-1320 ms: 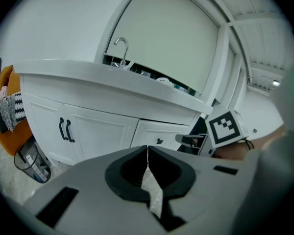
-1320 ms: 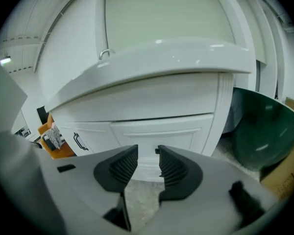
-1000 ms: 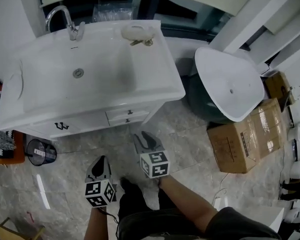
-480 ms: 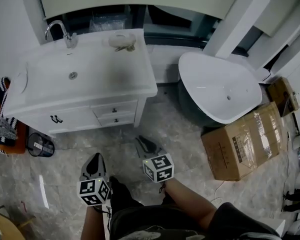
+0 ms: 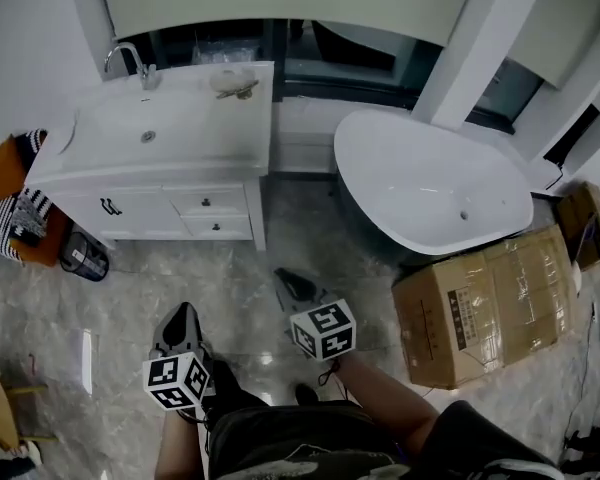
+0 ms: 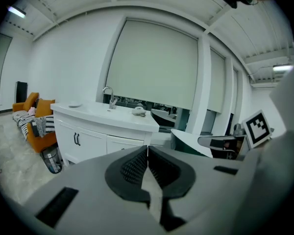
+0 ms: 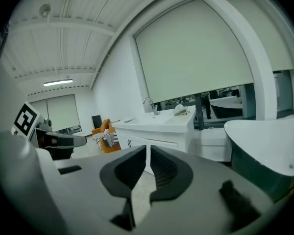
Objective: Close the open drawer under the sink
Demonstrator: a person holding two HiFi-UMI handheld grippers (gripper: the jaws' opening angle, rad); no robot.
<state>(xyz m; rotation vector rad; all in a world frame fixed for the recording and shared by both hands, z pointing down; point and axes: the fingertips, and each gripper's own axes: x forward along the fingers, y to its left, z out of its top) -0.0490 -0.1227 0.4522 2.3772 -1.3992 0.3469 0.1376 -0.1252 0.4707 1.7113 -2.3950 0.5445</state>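
Two grippers are hovering close to the person (image 5: 310,438), over the floor (image 5: 240,278). The left gripper (image 5: 181,318) is sitting clenched, its jaws pressing together on nothing. The right gripper (image 5: 288,283), at its 2 o'clock, is gripping nothing either; its jaws have just been closing and are standing all but together. A box (image 5: 480,303) is lying at 3 o'clock from it, and a tub (image 5: 430,183) is standing at 1 o'clock. Farther off, at 11 o'clock and well apart from both grippers, the sink (image 5: 180,118) is topping a white cabinet (image 5: 130,213). The two drawers (image 5: 206,203) under its right half are both looking flush with the cabinet front, so the closing is seeming done. The next move is probably calling for no more than checking that neither drawer is standing proud; if one is, a level push on its front.
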